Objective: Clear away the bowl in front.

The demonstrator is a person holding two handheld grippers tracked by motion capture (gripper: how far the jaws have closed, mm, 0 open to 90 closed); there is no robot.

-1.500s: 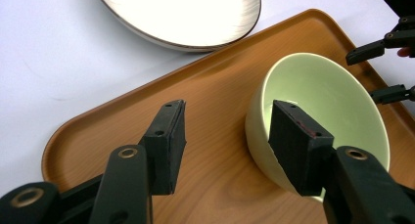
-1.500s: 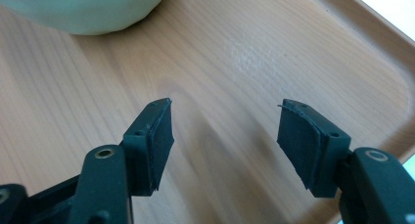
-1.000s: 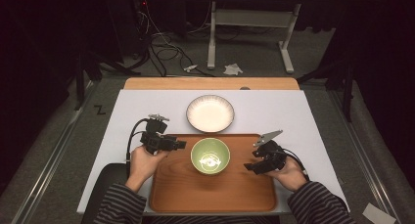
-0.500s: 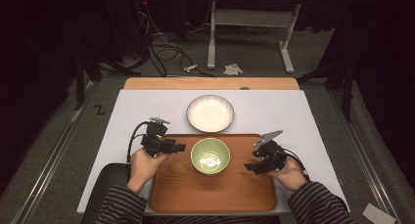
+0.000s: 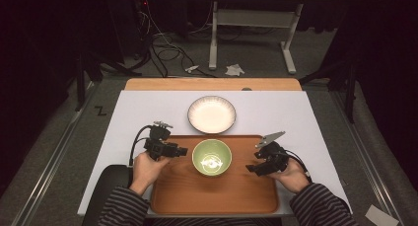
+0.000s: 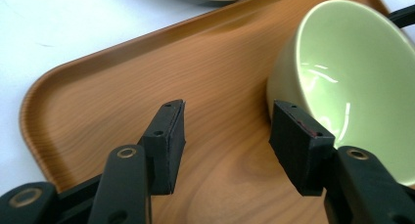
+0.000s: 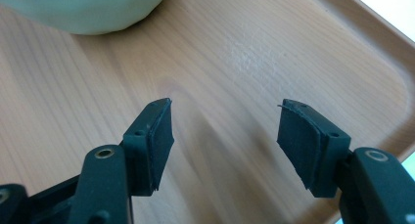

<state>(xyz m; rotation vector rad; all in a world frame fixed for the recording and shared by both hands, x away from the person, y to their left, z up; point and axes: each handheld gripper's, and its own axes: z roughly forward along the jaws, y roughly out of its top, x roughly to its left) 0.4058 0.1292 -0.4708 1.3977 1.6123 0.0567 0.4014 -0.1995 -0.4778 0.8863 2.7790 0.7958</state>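
A green bowl [image 5: 212, 157] stands upright on the wooden tray [image 5: 217, 196], in the tray's far middle. My left gripper [image 5: 182, 151] hovers just left of the bowl, open, jaws apart with nothing between them. In the left gripper view the green bowl [image 6: 352, 77] sits close beside the right jaw, over the wooden tray [image 6: 112, 87]. My right gripper [image 5: 249, 168] is right of the bowl over the tray, open and empty. The right gripper view shows the green bowl [image 7: 88, 9] at top left and bare wooden tray [image 7: 254, 57] between the jaws.
A white plate [image 5: 212, 114] with a ribbed rim lies on the white table top [image 5: 296, 112] just beyond the tray. A wooden strip [image 5: 212, 84] runs along the table's far edge. Cables and a metal stand [image 5: 251, 33] are on the dark floor behind.
My left gripper has crept slightly right, closer to the bowl. The right gripper, bowl and plate have barely moved.
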